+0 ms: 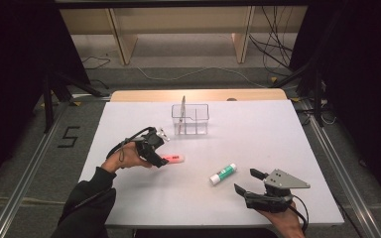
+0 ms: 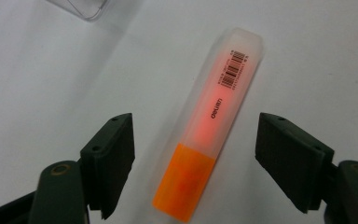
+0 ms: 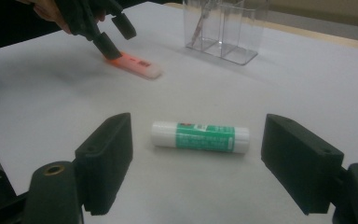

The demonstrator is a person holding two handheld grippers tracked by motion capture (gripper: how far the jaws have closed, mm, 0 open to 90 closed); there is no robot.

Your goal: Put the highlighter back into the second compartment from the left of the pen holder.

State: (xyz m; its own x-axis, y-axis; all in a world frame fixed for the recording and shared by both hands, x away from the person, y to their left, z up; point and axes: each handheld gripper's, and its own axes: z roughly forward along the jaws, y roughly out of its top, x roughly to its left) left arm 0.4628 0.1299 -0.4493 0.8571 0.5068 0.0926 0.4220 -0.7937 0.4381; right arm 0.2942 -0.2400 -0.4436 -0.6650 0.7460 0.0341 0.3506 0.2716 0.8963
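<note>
An orange highlighter (image 2: 209, 126) with a frosted cap lies flat on the white table (image 1: 258, 129). My left gripper (image 2: 196, 163) is lowered over its orange end, one jaw on each side, with gaps showing between the pads and the barrel, so it stands open. In the high view this gripper (image 1: 159, 157) is left of centre, with the highlighter (image 1: 174, 159) pointing right from it. A white and green glue stick (image 3: 200, 136) lies on its side just beyond my right gripper (image 3: 200, 163), which is open and holds nothing. In the high view that gripper (image 1: 245, 180) sits near the front edge, below the glue stick (image 1: 223, 174).
A clear plastic organizer (image 1: 191, 119) with compartments stands at the back middle of the table, with a thin pen-like item (image 1: 182, 111) upright in its left part. The right gripper view has the left gripper (image 3: 116, 38), the highlighter (image 3: 137, 66) and the organizer (image 3: 223, 32) farther off.
</note>
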